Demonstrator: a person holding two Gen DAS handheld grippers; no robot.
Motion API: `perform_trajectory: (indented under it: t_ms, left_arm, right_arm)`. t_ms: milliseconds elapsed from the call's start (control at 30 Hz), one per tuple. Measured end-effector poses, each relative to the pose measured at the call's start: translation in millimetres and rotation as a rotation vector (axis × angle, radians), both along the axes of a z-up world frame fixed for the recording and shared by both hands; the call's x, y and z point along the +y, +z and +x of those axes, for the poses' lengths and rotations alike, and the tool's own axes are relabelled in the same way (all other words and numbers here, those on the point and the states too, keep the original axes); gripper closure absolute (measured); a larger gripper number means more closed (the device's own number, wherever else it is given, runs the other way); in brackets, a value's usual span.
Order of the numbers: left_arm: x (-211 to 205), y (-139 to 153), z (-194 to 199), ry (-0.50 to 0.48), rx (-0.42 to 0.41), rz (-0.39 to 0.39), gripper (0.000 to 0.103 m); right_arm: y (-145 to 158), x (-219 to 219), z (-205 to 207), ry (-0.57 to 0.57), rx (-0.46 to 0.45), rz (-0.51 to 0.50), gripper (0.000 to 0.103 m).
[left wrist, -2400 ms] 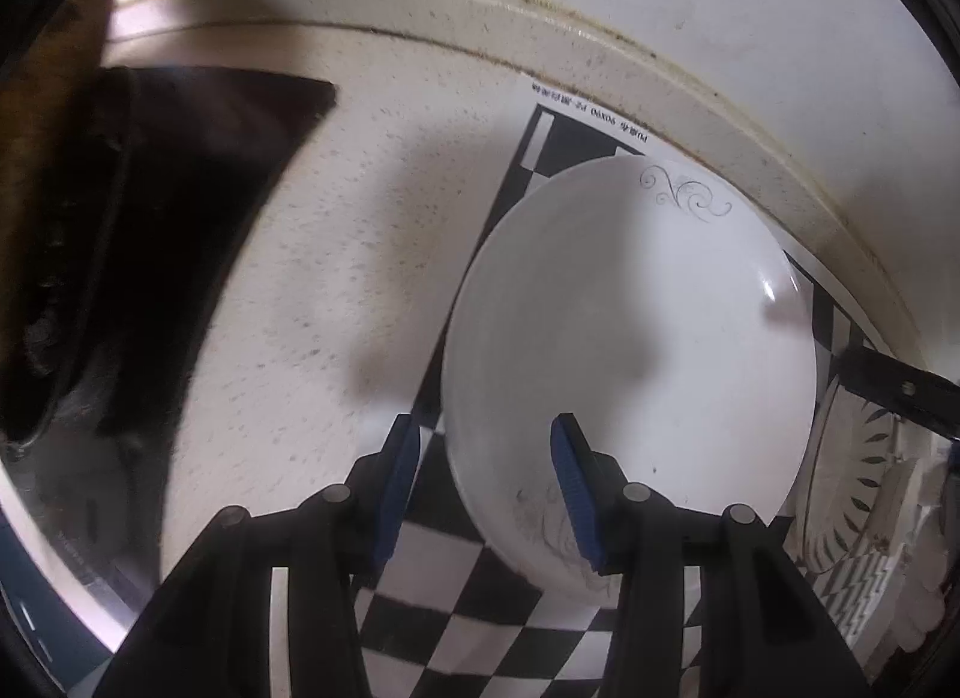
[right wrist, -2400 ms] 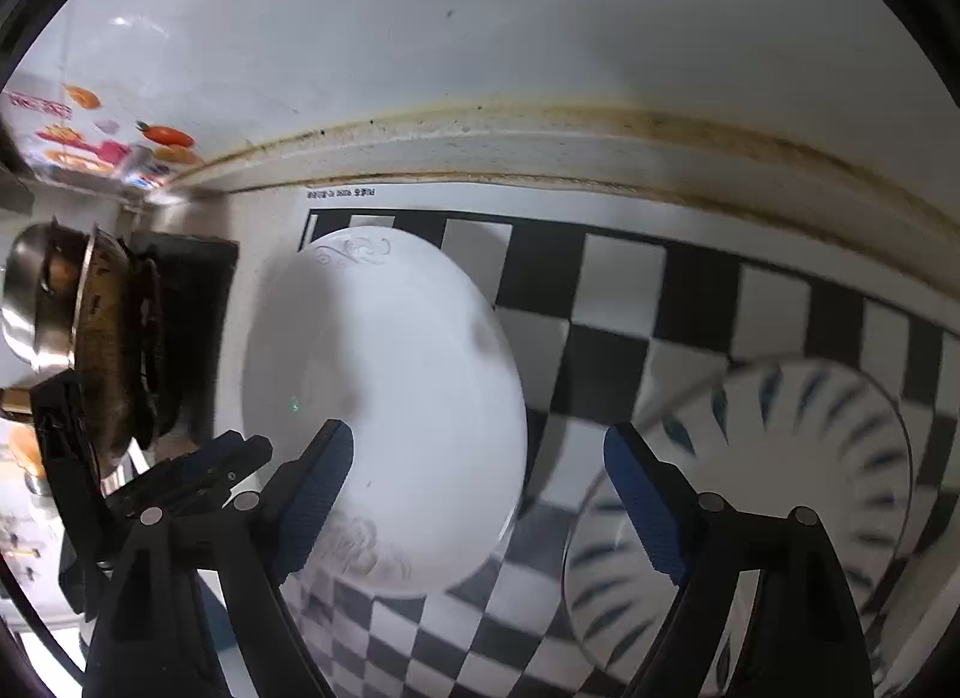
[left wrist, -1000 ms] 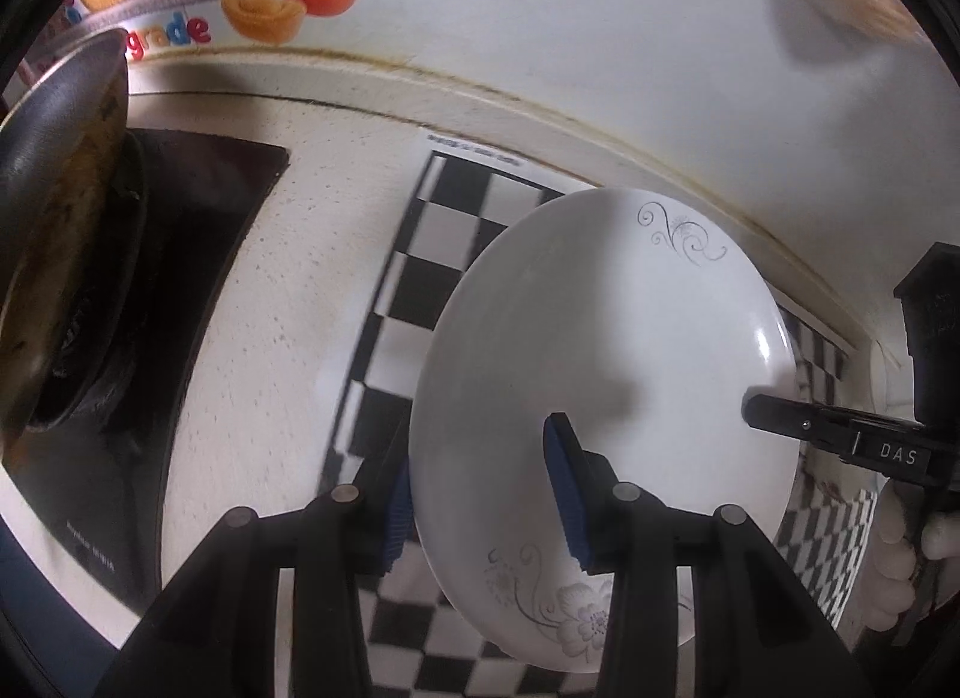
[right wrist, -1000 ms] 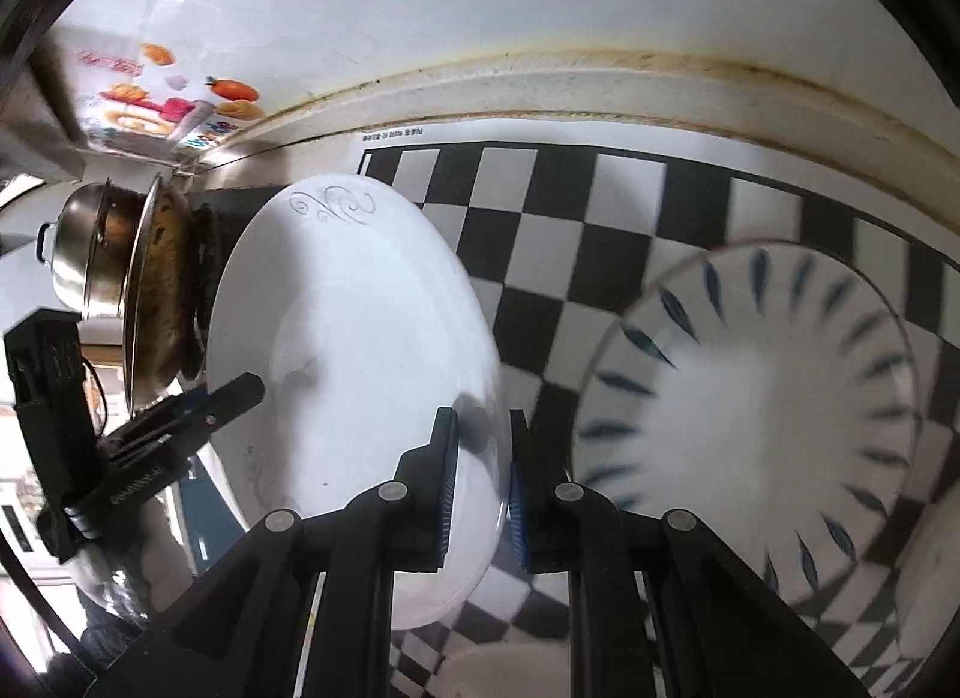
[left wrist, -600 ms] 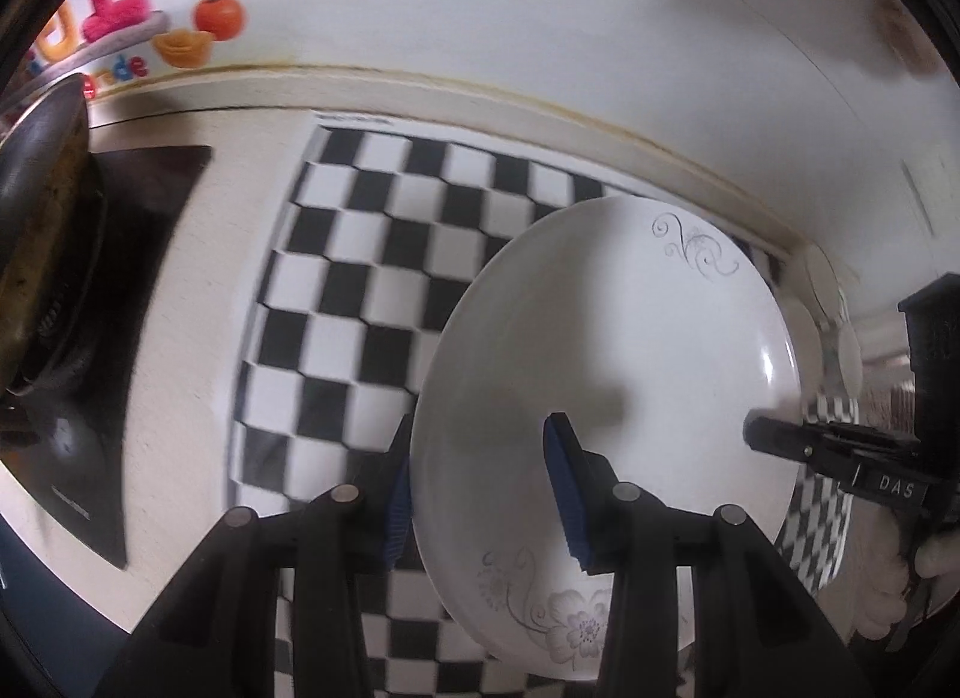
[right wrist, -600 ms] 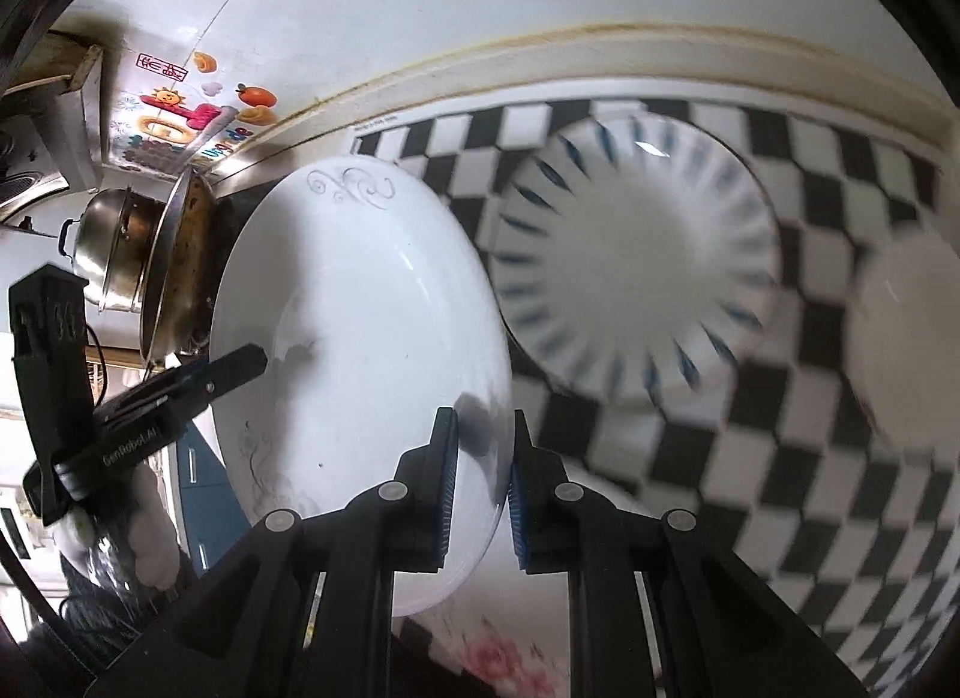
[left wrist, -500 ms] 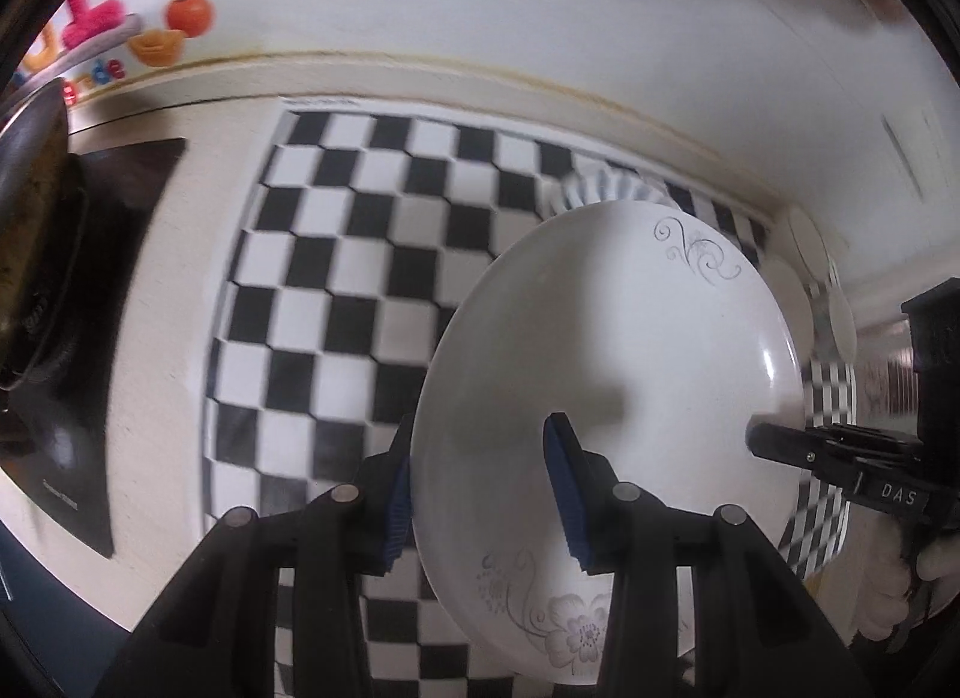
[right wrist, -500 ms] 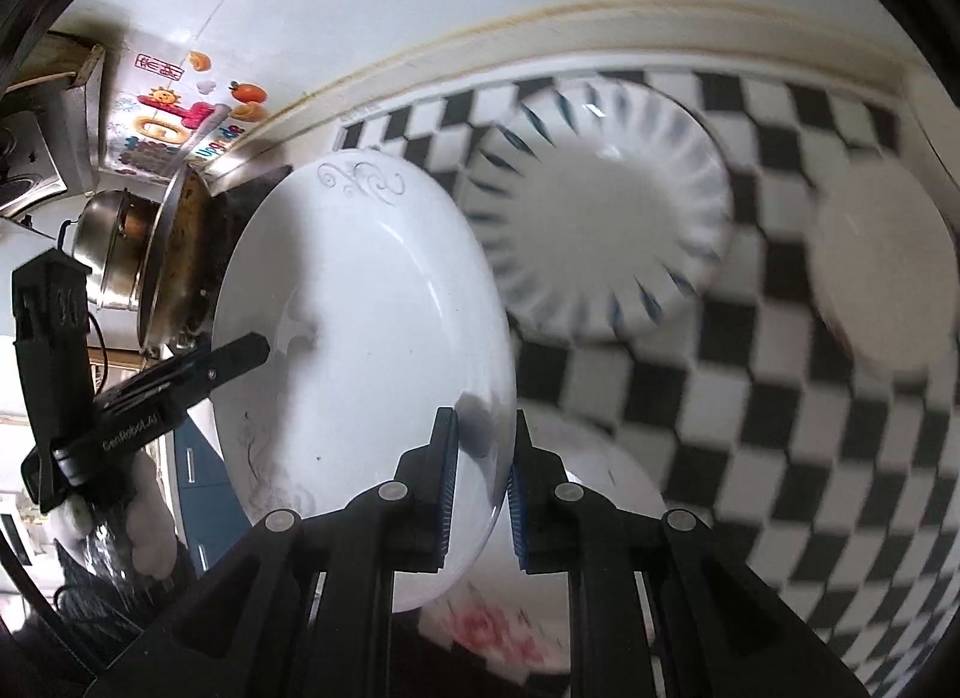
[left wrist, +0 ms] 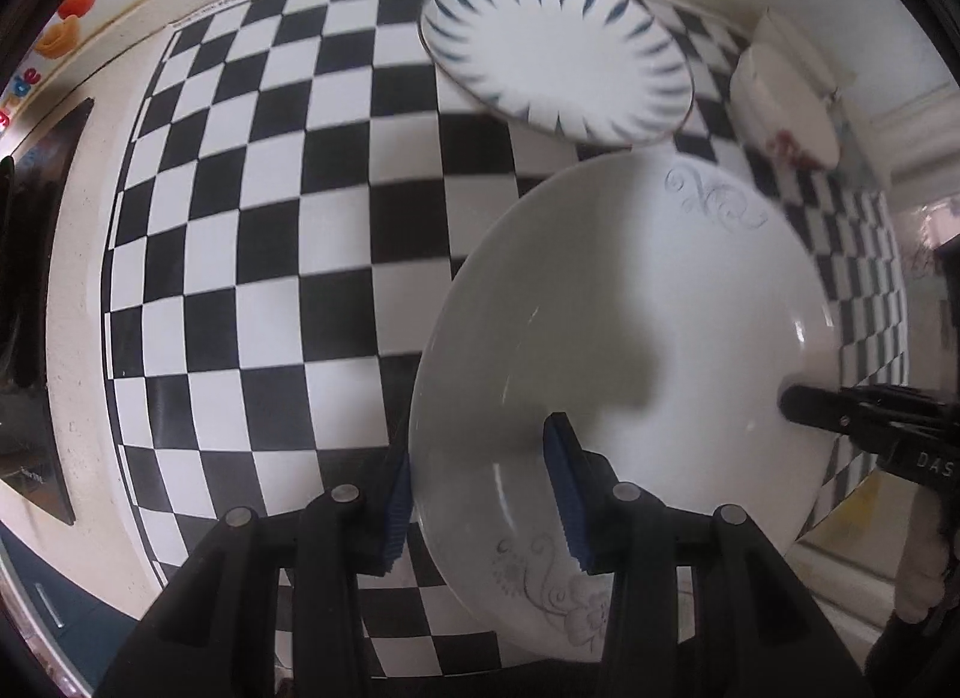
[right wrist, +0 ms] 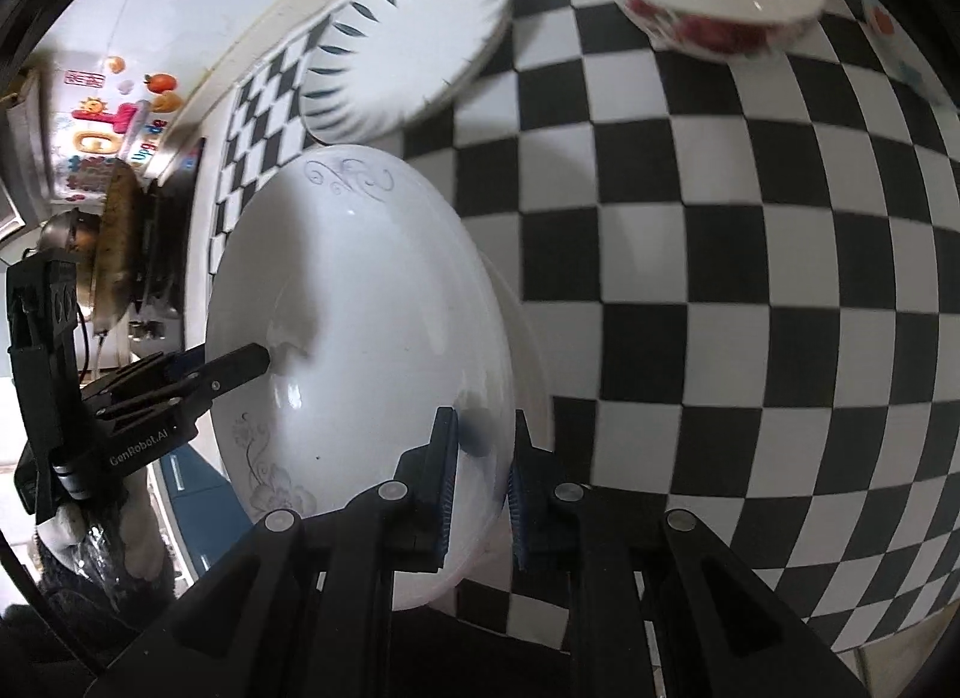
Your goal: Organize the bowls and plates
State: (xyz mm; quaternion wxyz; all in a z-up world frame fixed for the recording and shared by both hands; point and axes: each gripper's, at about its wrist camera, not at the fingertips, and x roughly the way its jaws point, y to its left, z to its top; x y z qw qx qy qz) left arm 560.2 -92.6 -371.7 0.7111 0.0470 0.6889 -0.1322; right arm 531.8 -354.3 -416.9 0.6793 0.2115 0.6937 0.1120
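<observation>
Grippers share one white plate (left wrist: 630,338), held above the checkered mat (left wrist: 252,254). Left gripper (left wrist: 480,494) points straight down, clamped on the rim at 6 o'clock; right gripper (right wrist: 477,458) pinches the opposite rim, slanting down. Bare mat lies open at 9 o'clock. Farther off, a blue-striped plate (left wrist: 558,56) at 12, a flowered bowl (left wrist: 786,104) at 1.
</observation>
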Motion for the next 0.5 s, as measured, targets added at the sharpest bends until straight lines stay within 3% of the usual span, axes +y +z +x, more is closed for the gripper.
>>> perform_trajectory:
  t_ms: [233, 500]
  left_arm:
    - [-9.0, -10.3, -5.5, -0.026, 0.016, 0.09, 0.065]
    - [-19.0, -11.2, -3.6, -0.04, 0.017, 0.132, 0.065]
  right_arm:
    - [-9.7, 9.0, -8.6, 0.043, 0.016, -0.046, 0.086]
    - [-8.0, 16.5, 1.5, 0.056, 0.036, -0.09, 0.087]
